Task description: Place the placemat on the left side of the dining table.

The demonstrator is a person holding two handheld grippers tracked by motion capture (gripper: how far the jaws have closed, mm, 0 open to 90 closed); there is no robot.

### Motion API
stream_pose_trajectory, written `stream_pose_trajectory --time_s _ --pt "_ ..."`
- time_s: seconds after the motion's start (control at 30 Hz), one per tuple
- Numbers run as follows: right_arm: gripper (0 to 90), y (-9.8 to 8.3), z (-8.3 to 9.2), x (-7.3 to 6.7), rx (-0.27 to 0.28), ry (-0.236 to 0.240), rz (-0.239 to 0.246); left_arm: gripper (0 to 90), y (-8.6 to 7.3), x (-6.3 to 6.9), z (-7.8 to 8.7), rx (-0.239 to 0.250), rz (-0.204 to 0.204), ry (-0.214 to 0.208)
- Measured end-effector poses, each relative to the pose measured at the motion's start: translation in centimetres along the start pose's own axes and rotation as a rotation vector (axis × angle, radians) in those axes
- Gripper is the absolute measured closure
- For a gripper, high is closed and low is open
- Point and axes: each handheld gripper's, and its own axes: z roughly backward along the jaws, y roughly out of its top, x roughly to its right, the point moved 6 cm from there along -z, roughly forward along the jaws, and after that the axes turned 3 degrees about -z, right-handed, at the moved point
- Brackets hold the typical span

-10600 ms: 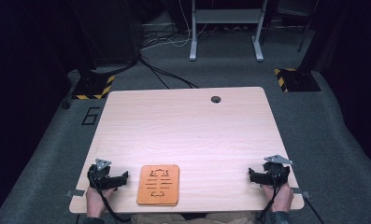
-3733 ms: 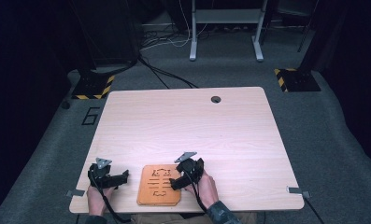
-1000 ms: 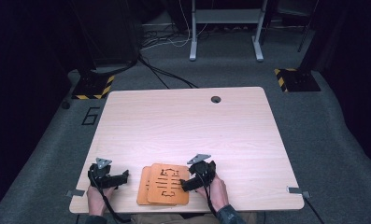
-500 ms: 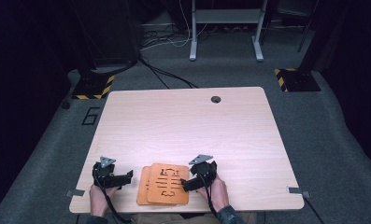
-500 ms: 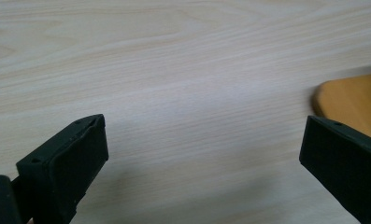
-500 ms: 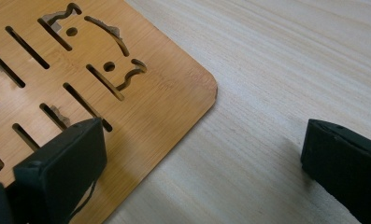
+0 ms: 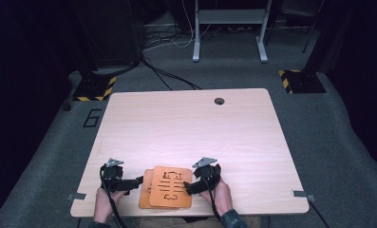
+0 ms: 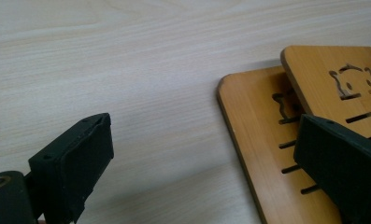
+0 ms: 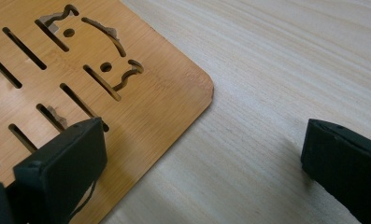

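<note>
Two stacked wooden boards, lower centre: thin, stiff, light, probably slippery; best pinched at an edge. Left tongs and right tongs wide open, empty.

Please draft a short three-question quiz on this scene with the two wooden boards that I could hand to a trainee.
1. True or false: the upper board lies squarely on the lower board, edges flush.
2. Which gripper has one jaw over the upper board's corner: A) left gripper B) right gripper?
3. How do the jaws of both grippers stand?

Key
1. False: the upper one is shifted toward the person's right, leaving a strip of the lower one bare on the left.
2. B; the left gripper's jaw sits over the lower board.
3. Wide apart on both, clamping nothing.
</note>
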Motion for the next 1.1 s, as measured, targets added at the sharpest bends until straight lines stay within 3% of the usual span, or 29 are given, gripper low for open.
stream_pose_trajectory --time_s 0.47,0.73,0.97,1.1 --pt "0.0 0.0 0.0 0.1 0.003 -0.006 -0.002 8.3 0.5 2.3 -0.1 -0.037 0.023 -0.122" --pt "0.0 0.0 0.0 0.1 0.002 -0.006 0.005 11.1 0.9 4.2 -0.5 -0.065 0.042 -0.228" --pt "0.0 0.0 0.0 0.1 0.003 -0.005 0.005 12.5 1.1 5.2 -1.0 -0.088 0.039 -0.246" --pt "0.0 0.0 0.0 0.1 0.003 -0.005 0.005 14.1 1.0 5.7 -1.3 -0.099 0.044 -0.288"
